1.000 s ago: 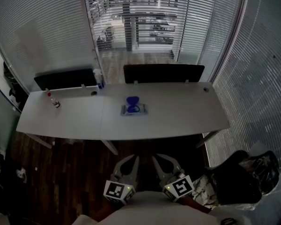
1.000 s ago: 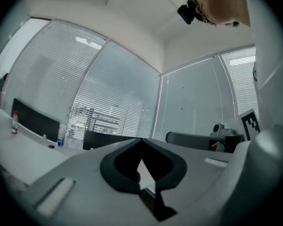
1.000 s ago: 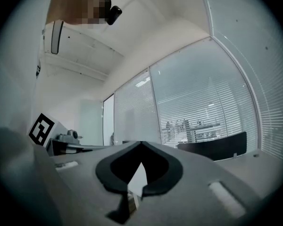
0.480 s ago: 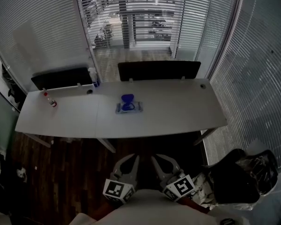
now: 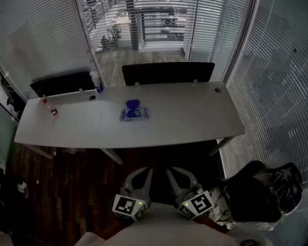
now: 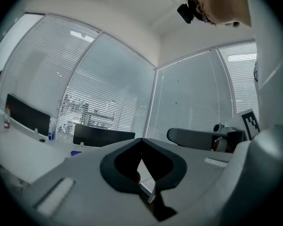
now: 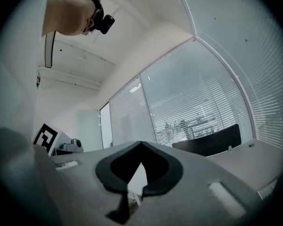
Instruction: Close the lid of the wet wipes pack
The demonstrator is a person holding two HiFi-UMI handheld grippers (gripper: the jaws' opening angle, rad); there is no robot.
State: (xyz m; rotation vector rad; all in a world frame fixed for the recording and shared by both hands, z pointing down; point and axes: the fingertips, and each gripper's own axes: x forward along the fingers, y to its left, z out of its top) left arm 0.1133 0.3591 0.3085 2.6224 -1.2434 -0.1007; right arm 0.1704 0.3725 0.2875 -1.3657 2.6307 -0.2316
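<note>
No readable text anywhere on show. The left gripper (image 5: 140, 178) and right gripper (image 5: 180, 177) carry only black-and-white square markers (image 5: 126, 206), no letters.

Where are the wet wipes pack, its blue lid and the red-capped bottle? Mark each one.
wet wipes pack (image 5: 137, 115), head view, on its flat body.
blue lid (image 5: 132, 105), head view, on the raised flap.
red-capped bottle (image 5: 51, 109), head view, on its clear body below the cap.
</note>
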